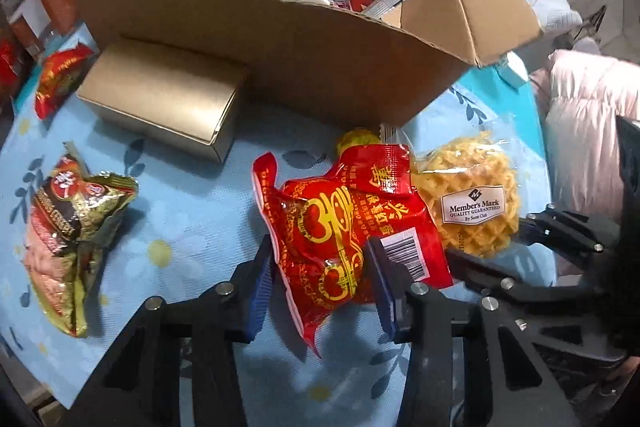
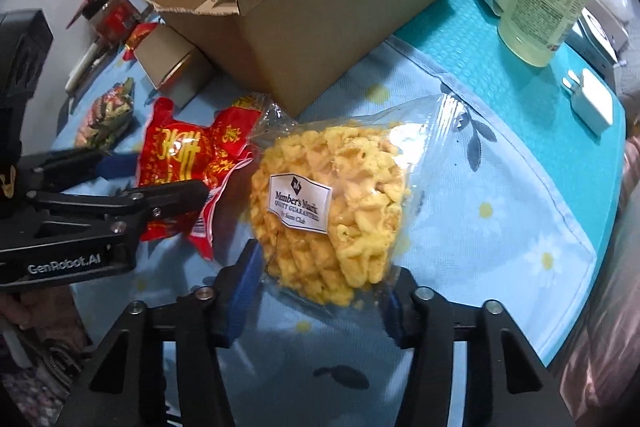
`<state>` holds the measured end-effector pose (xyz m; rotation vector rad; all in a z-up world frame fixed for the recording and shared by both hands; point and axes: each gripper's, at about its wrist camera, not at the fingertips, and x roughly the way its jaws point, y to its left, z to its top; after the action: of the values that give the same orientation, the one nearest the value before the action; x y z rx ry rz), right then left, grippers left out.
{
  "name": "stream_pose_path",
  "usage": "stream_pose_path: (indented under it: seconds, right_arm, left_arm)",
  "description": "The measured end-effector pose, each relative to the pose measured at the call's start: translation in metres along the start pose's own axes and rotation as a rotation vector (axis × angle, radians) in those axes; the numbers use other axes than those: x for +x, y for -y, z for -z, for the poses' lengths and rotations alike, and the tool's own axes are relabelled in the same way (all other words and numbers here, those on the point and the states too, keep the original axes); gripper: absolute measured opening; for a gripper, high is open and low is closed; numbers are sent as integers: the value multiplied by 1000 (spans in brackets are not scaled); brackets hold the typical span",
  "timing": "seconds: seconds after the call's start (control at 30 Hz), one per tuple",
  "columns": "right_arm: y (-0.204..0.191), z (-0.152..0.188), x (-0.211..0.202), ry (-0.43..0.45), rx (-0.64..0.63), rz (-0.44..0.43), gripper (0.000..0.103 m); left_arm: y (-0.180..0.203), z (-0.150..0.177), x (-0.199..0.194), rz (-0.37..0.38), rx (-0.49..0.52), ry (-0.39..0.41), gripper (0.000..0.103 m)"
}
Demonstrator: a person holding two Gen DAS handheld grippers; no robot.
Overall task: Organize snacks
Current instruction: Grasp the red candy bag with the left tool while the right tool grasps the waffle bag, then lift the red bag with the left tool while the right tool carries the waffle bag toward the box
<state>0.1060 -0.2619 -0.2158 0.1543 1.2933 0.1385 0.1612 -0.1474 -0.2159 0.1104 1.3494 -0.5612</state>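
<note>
In the left wrist view, the left hand-held gripper (image 1: 320, 275) is clamped on the red snack packet (image 1: 340, 227), which lies on the table's blue floral cloth (image 1: 192, 195) near the front edge, just below the open cardboard box (image 1: 280, 55). The slick, puffy foil could squirt out of the blue pads.

In the right wrist view, the right hand-held gripper (image 2: 320, 295) is clamped on the waffle snack bag (image 2: 328, 211), beside the red packet. Its loose clear wrap may slip, or the brittle contents may crush.
</note>
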Motion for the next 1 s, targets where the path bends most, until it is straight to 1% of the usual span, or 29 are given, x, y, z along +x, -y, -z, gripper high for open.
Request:
stream_pose_path:
  seconds: [0.07,0.17,0.33,0.37,0.5,0.67,0.77,0.87,0.93,0.97,1.0]
  right_arm:
    - [10,4,-8,2,30,-31,39]
    - [12,8,-11,-4,64,-64,34]
    - [14,9,-19,3,77,-64,28]
    - [14,11,-21,4,79,-63,28]
    - [11,12,-22,6,101,-81,26]
    - [9,21,-31,12,121,-95,25]
    - [7,27,-31,-6,132,-112,25]
    - [1,33,-31,-13,118,-102,24]
    - [-1,36,-32,-12,109,-95,24]
    - [-3,37,-31,-14,107,-95,24]
    - [-3,38,-30,-17,107,-90,24]
  left_arm:
    - [4,1,-2,-9,17,6,43]
    - [7,5,-6,-1,5,-3,42]
    - [4,7,-19,-9,16,-2,41]
    - [-5,11,-26,-9,17,0,41]
    - [-2,13,-32,-15,17,3,41]
    - [-4,24,-40,-7,16,0,40]
    - [1,30,-32,-12,19,-13,40]
    - [1,36,-20,-12,17,-47,40]
    - [-2,40,-9,10,10,-88,40]
    - [-4,40,-6,23,4,-95,40]
    - [-3,40,-6,23,10,-86,40]
